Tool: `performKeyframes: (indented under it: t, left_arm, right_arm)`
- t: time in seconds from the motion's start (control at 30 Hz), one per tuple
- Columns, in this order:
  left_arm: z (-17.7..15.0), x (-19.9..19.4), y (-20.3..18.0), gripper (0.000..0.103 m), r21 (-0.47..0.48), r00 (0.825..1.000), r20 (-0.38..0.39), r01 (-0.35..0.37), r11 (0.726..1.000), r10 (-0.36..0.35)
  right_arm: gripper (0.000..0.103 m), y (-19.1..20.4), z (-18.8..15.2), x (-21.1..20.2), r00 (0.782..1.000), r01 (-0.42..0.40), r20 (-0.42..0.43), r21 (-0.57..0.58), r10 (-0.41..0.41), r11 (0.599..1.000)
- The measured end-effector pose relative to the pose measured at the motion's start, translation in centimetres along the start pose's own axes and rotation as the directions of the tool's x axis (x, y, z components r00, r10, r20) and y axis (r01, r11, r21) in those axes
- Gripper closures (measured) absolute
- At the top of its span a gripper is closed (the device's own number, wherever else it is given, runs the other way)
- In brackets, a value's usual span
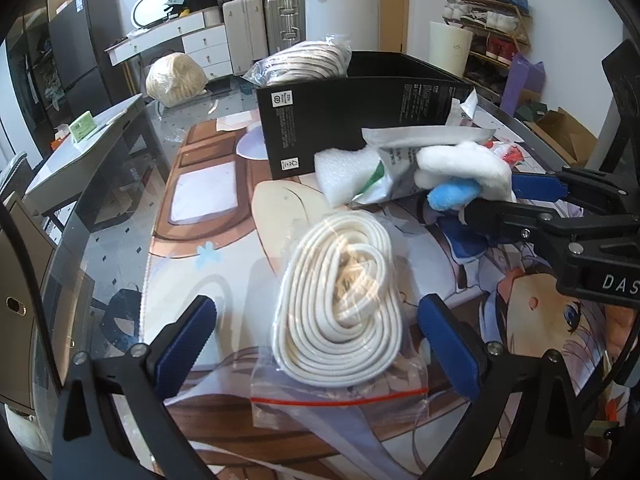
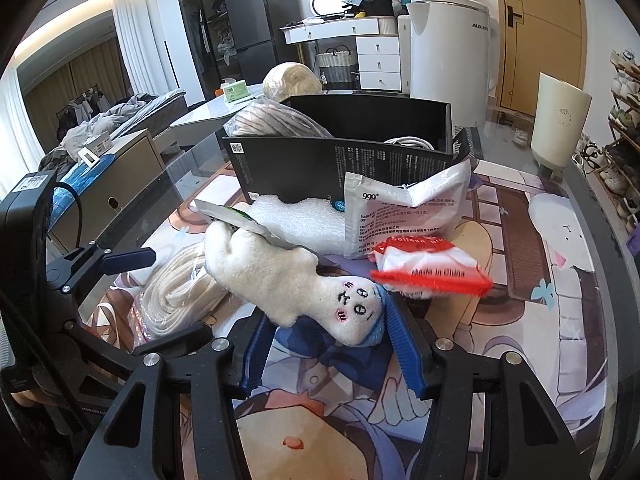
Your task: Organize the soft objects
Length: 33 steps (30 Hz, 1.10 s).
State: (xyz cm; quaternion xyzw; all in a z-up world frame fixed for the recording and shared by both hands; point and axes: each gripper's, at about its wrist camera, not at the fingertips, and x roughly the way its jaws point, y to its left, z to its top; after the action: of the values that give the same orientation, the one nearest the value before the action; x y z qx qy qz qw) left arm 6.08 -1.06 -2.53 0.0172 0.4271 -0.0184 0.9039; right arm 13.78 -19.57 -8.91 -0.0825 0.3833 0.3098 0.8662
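Lived-in home, fridge (image 2: 248, 20), shoe rack (image 1: 490, 20), suitcases (image 1: 262, 24), bed (image 2: 132, 112)

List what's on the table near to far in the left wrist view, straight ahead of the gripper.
Left gripper → bagged white rope → white foam → black box → second bagged rope at the box's far edge.
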Motion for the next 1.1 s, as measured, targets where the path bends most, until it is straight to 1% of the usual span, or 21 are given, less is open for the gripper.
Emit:
performKeyframes:
  t: [0.07,0.17,0.27,0.3,0.33,0.37,0.4,0.5,0.63,0.9,1.1]
  left_arm:
    - [-0.1,-0.1,0.1,0.007,-0.002,1.0,0.001,0.024,1.0,-0.024]
    - [-0.4,-0.4,-0.1,0.015,0.007,0.999,0.013,0.036,0.999,-0.036]
    - [-0.4,-0.7,-0.3,0.03,0.02,0.998,0.028,0.047,0.999,-0.048]
    - [-0.4,-0.8,-0.4,0.041,0.024,0.998,0.033,0.051,0.998,-0.051]
    - [-0.4,-0.9,-0.5,0.047,0.029,0.998,0.036,0.053,0.998,-0.054]
    - [-0.4,-1.0,-0.6,0.049,0.033,0.998,0.037,0.057,0.998,-0.058]
    - [-0.5,-1.0,-0.6,0.053,0.036,0.997,0.041,0.061,0.997,-0.062]
    - [-0.6,-1.3,-0.8,0.059,0.04,0.996,0.048,0.071,0.997,-0.073]
    - [-0.4,-1.8,-0.9,0.062,0.039,0.994,0.062,0.083,0.996,-0.086]
    - [0.0,-2.9,-0.4,0.063,0.013,0.99,0.103,0.095,0.995,-0.095]
    - [0.1,-4.0,0.4,0.063,-0.015,0.983,0.149,0.108,0.994,-0.105]
  right_arm:
    - [0.048,0.0,0.0,-0.1,1.0,-0.001,0.003,-0.002,0.001,1.0]
    - [0.048,0.0,0.1,-0.2,1.0,-0.003,0.005,-0.003,0.003,1.0]
    - [0.048,0.0,-0.1,-0.4,1.0,-0.004,0.009,-0.002,0.004,1.0]
    - [0.048,0.0,-0.1,-0.5,1.0,-0.006,0.012,0.0,0.006,1.0]
    - [0.048,0.0,-0.3,-0.7,1.0,-0.008,0.016,0.002,0.008,1.0]
    - [0.048,0.0,-0.4,-0.8,1.0,-0.01,0.019,0.003,0.01,1.0]
    - [0.048,0.0,-0.5,-0.9,1.0,-0.012,0.022,0.004,0.012,1.0]
    - [0.048,-0.1,-0.7,-1.4,0.999,-0.012,0.032,0.005,0.012,1.0]
    - [0.048,-0.1,-1.0,-2.0,0.999,-0.013,0.044,0.007,0.013,1.0]
    - [0.048,0.3,-1.3,-3.1,0.997,-0.011,0.077,-0.005,0.012,1.0]
    - [0.048,0.4,-1.3,-3.8,0.993,-0.007,0.114,-0.007,0.007,1.0]
